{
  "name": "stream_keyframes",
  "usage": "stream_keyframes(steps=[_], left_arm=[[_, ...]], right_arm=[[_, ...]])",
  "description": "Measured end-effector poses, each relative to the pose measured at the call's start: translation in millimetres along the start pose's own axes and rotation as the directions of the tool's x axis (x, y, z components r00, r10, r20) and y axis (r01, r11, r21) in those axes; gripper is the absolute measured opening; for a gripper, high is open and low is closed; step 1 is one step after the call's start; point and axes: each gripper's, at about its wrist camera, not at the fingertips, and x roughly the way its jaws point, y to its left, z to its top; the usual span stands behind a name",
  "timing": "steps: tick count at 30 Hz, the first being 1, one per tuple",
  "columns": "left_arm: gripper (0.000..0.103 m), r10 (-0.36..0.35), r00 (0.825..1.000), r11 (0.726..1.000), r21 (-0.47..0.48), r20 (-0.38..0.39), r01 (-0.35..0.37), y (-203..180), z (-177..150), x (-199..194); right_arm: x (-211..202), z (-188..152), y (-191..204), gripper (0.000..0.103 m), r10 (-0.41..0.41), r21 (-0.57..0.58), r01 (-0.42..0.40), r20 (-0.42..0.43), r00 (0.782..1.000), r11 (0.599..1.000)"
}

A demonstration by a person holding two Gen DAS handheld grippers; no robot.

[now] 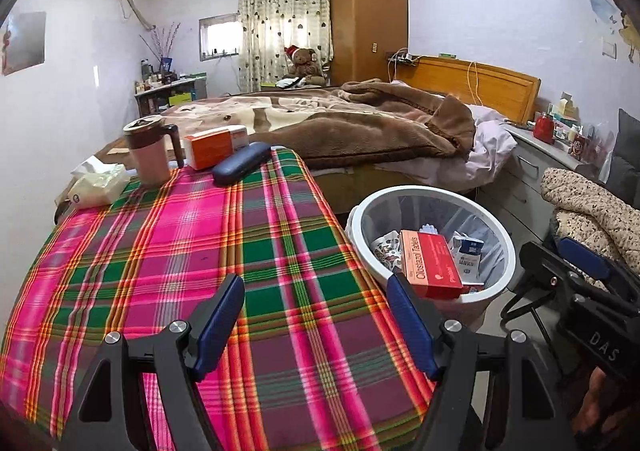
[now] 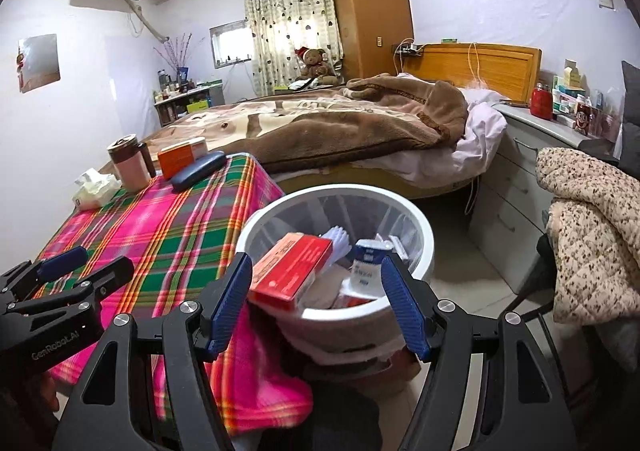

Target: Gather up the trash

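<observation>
Bedroom, table under a plaid cloth (image 1: 180, 251) — at its far end a mug (image 1: 148, 151), an orange box (image 1: 210, 147), a dark case (image 1: 240, 163) and a tissue pack (image 1: 98, 187). Beside the table, a white bin (image 2: 420, 247) holding a red box (image 2: 292, 271) and a blue-and-white carton (image 2: 366, 263). Left gripper (image 1: 316, 321) over the cloth, jaws spread, empty. Right gripper (image 2: 316, 303) above the bin — spread, pinching nothing.
</observation>
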Motion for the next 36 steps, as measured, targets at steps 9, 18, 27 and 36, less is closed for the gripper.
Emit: stream_keyframes(steps=[9,18,27,36], left_arm=[[0.073,0.034,0.999,0.999,-0.017,0.025,-0.033,7,-15,-15],[0.073,0.052,0.998,0.998,-0.020,0.047,-0.051,8,-20,-22],[0.073,0.051,0.997,0.998,-0.030,0.060,-0.049,10,-23,-28],[0.073,0.051,0.997,0.998,-0.033,0.059,-0.049,10,-23,-29]], right_arm=[[-13,-13,19,0.068,-0.023,-0.048,0.025,0.036,0.999,0.999],[-21,-16,18,0.068,-0.063,-0.022,0.065,0.073,0.995,0.998],[-25,-18,22,0.068,-0.072,-0.025,0.074,0.093,0.993,0.997],[-26,-19,23,0.068,-0.070,-0.030,0.073,0.094,0.993,0.997]])
